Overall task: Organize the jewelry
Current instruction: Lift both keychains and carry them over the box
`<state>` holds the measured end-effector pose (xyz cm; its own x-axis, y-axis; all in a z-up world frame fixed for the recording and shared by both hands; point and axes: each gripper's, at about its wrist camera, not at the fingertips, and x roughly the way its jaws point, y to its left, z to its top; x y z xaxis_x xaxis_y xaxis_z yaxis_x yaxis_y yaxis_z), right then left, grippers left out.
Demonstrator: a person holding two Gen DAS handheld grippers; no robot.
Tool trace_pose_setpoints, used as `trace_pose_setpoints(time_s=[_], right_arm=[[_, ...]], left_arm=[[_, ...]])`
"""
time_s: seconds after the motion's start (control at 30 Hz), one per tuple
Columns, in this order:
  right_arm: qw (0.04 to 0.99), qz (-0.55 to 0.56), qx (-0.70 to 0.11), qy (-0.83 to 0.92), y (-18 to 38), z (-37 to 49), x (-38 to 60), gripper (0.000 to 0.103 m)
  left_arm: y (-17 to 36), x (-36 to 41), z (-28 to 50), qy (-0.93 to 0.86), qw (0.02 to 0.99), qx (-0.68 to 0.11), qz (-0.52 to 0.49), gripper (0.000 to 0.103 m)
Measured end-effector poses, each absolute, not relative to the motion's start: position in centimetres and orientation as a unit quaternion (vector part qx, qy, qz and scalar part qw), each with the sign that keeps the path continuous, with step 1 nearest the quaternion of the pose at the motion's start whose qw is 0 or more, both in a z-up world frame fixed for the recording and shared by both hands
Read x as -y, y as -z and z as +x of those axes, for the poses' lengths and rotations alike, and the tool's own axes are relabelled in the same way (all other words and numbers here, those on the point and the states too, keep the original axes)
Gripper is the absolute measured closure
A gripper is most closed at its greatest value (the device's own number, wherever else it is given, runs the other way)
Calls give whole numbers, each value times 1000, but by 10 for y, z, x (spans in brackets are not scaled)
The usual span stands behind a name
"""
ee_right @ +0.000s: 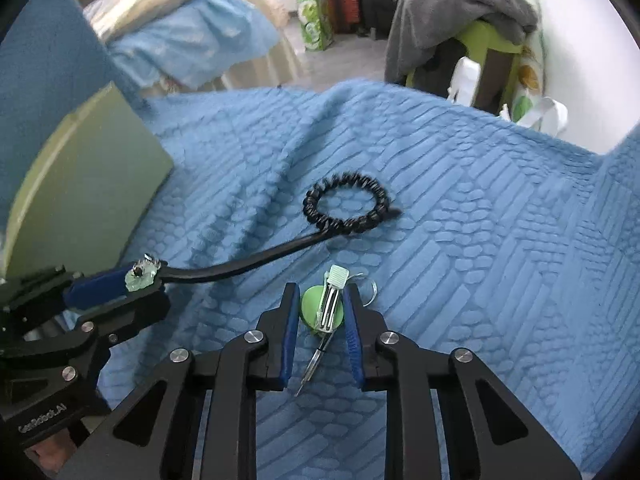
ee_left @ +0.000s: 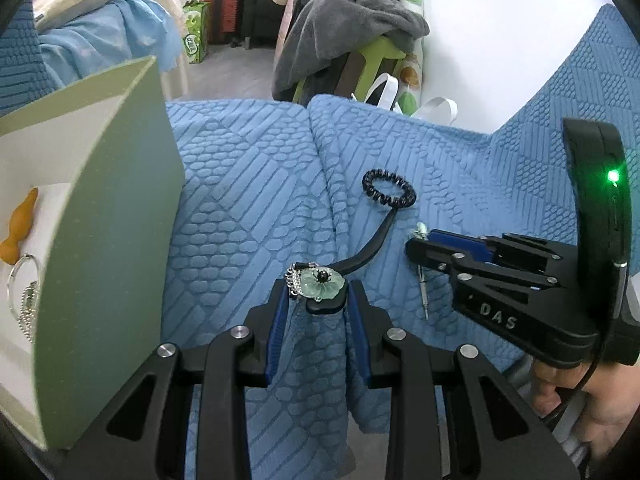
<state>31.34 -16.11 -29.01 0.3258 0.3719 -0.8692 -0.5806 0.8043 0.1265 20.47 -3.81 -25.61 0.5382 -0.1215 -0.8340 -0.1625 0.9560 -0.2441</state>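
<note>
My left gripper (ee_left: 320, 300) is shut on a black hair stick with a pale green flower ornament (ee_left: 323, 285) and small silver chains; its curved black shaft (ee_left: 372, 246) reaches to a black spiral hair tie (ee_left: 388, 190) on the blue bedspread. The same stick (ee_right: 240, 264) and hair tie (ee_right: 347, 208) show in the right wrist view. My right gripper (ee_right: 320, 312) is open around a green round piece with a silver clip (ee_right: 330, 306) lying on the bedspread. It appears at the right in the left wrist view (ee_left: 416, 246).
An open green box (ee_left: 116, 208) stands at the left, holding an orange piece (ee_left: 18, 232), a silver ring and a bead chain (ee_left: 26, 300). The blue textured bedspread (ee_left: 248, 208) has folds. Beyond its edge stand a stool with grey clothes (ee_left: 352, 28) and bags.
</note>
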Motion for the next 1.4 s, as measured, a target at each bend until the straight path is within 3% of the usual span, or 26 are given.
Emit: trace_pose_setpoints(time_s=[0.17, 0.23, 0.8, 1.4], right_arm=[[818, -58, -499, -280, 275, 302, 183, 83], [824, -47, -494, -273, 267, 297, 190, 83], [858, -27, -458, -231, 211, 278, 203, 83], [890, -51, -376, -254, 92, 264, 137, 83]], left_arm=[[239, 32, 196, -16, 862, -478, -169, 72], [230, 29, 191, -13, 863, -472, -179, 78], [174, 7, 176, -15, 884, -427, -189, 78], [81, -70, 160, -68, 908, -388, -142, 78]])
